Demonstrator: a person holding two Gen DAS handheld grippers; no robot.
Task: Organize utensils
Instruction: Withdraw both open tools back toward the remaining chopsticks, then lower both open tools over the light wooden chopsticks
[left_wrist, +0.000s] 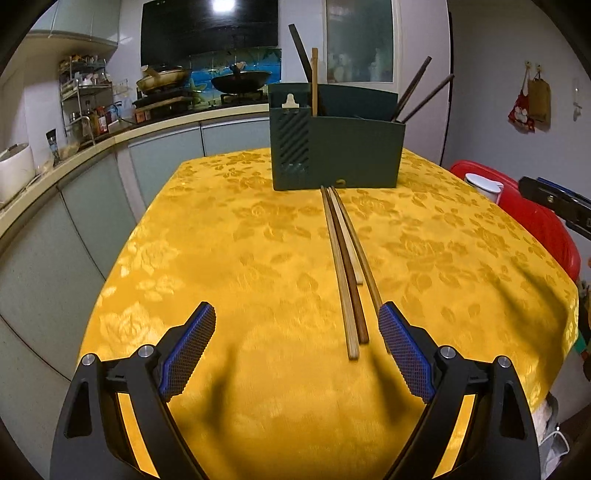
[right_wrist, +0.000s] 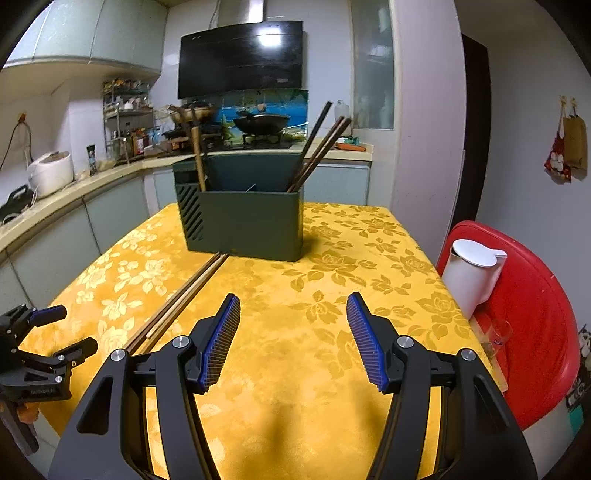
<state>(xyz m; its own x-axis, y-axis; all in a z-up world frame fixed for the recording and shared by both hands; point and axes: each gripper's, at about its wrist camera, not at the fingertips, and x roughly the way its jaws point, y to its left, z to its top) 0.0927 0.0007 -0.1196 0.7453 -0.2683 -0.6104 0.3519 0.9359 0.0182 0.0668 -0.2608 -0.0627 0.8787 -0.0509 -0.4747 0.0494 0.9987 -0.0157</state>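
Note:
A dark green utensil holder (left_wrist: 334, 147) stands at the far side of the yellow floral tablecloth (left_wrist: 240, 258); several chopsticks stand in it. It also shows in the right wrist view (right_wrist: 243, 218). Several loose wooden chopsticks (left_wrist: 349, 269) lie side by side on the cloth in front of it, running toward me; they also show in the right wrist view (right_wrist: 181, 299). My left gripper (left_wrist: 297, 325) is open and empty, with the chopsticks' near ends just inside its right finger. My right gripper (right_wrist: 293, 317) is open and empty over bare cloth, to the right of the chopsticks.
A white jug (right_wrist: 472, 273) stands on a red stool (right_wrist: 532, 317) off the table's right edge. A kitchen counter (left_wrist: 74, 162) with a rice cooker (right_wrist: 51, 177), a rack and pans runs along the left and back. The left gripper shows at the left in the right wrist view (right_wrist: 55, 332).

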